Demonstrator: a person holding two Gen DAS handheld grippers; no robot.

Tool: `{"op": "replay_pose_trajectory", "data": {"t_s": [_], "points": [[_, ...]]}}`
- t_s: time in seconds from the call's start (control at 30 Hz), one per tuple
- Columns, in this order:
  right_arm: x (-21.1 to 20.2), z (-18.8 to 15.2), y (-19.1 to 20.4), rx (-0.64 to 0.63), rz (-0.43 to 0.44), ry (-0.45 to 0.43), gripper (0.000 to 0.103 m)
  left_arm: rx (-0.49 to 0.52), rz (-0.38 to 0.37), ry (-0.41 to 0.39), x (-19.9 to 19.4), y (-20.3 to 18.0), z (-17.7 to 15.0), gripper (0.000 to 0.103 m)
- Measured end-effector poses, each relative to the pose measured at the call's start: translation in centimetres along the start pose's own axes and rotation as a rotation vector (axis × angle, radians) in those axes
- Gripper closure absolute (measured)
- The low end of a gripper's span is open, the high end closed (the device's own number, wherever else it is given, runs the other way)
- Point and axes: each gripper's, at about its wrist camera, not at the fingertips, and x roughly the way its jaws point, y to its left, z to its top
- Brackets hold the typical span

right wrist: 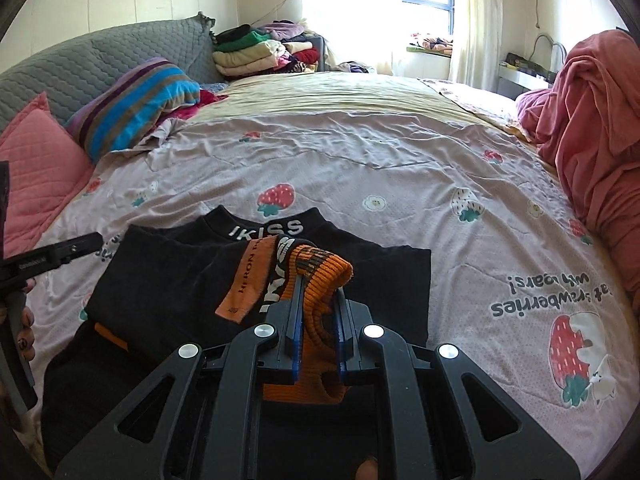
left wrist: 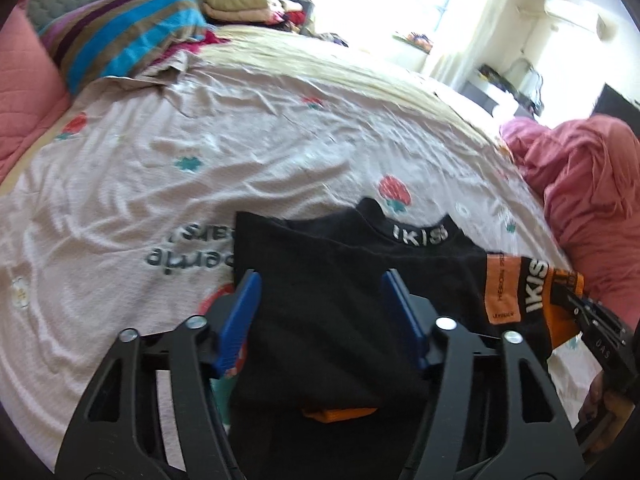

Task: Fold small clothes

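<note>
A black top (left wrist: 420,268) (right wrist: 160,280) with "IKISS" on its collar lies flat on the strawberry-print sheet (right wrist: 400,168), collar away from me. My right gripper (right wrist: 320,292) is shut on the orange ribbed cuff (right wrist: 320,276) of its sleeve and holds the sleeve, with its orange label, over the black body. In the left wrist view the right gripper (left wrist: 572,296) pinches that cuff at the right. My left gripper (left wrist: 324,312) hovers over the garment's left part, jaws half apart. Black cloth shows between the blue pads (left wrist: 240,312) without being pinched. Its tip (right wrist: 94,240) sits just left of the top.
A striped pillow (right wrist: 136,100) and a pink cushion (right wrist: 36,168) lie at the left, a grey quilted headboard (right wrist: 100,60) behind. A heaped pink blanket (right wrist: 592,128) fills the right side. Folded clothes (right wrist: 256,52) are stacked at the far edge of the bed.
</note>
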Motion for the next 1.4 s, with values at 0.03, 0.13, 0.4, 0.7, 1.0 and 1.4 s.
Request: {"op": "replay_pose_trajectory", "data": {"t_s": [0.03,0.13,0.4,0.7,1.0,1.4], "points": [[0.1,-0.1,0.0,-0.001,-0.006,0.003,0.092,0.008,-0.004,0.010,0.3,-0.2,-0.2,0.051],[0.4,-0.2,-0.1,0.000,-0.010,0.011,0.092,0.035,-0.010,0.037,0.8,-0.4,-0.6,0.051],[1.4,-0.3,0.2,0.001,-0.032,0.031,0.091,0.064,-0.025,0.080,2.0,-0.8,-1.2,0.051],[1.8,-0.7,0.0,0.029,-0.054,0.033,0.085,0.065,-0.030,0.094,2.1,-0.9,-1.4,0.051],[1.4,-1.3,0.0,0.047,-0.043,0.042,0.069,0.086,-0.031,0.105,1.9,-1.2,-1.4,0.051],[3.4,-3.1,4.2,-0.007,0.067,0.137,0.056,0.156,0.024,0.264,4.1,-1.0,-4.3,0.051]]}}
